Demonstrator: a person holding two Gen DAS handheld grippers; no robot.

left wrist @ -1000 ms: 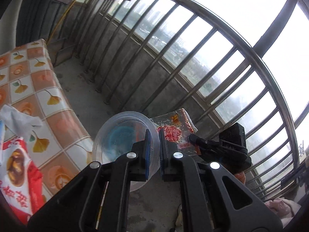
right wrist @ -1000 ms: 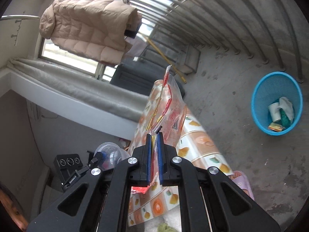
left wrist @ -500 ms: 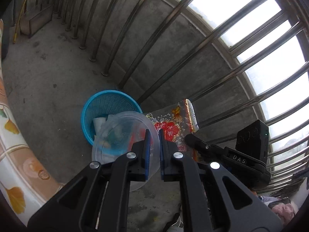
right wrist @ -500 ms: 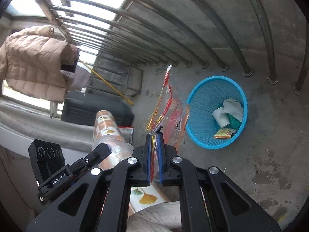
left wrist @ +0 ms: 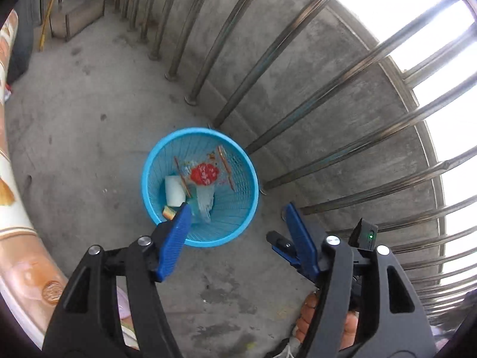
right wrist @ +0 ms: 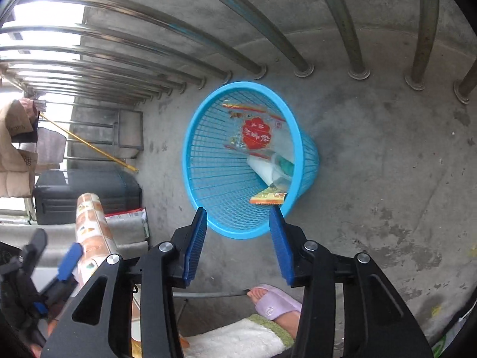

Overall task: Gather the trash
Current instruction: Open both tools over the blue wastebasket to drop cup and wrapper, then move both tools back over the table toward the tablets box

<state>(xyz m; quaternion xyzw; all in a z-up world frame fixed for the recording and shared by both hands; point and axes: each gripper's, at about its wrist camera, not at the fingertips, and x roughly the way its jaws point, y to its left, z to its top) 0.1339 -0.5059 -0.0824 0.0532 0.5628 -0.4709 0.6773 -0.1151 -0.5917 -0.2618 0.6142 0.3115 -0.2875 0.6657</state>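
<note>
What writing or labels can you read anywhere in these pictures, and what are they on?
Nothing reads clearly.
Snack wrapper in the blue basket: white characters on a red patch, too blurred to read.
Small orange packet in the basket: print too small.
Purple slipper: round logo, unreadable.
Cardboard at the railing: dark lettering, too blurred to read.

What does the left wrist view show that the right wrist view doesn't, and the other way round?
Only the left wrist view: the open left gripper from behind, its jaws opening with nothing between them, and a wooden box by the railing.

Only the right wrist view: a foot in a purple slipper, a dark suitcase, and hanging clothes.

Both: the blue basket holding the red snack wrapper, concrete floor and railing bars.
</note>
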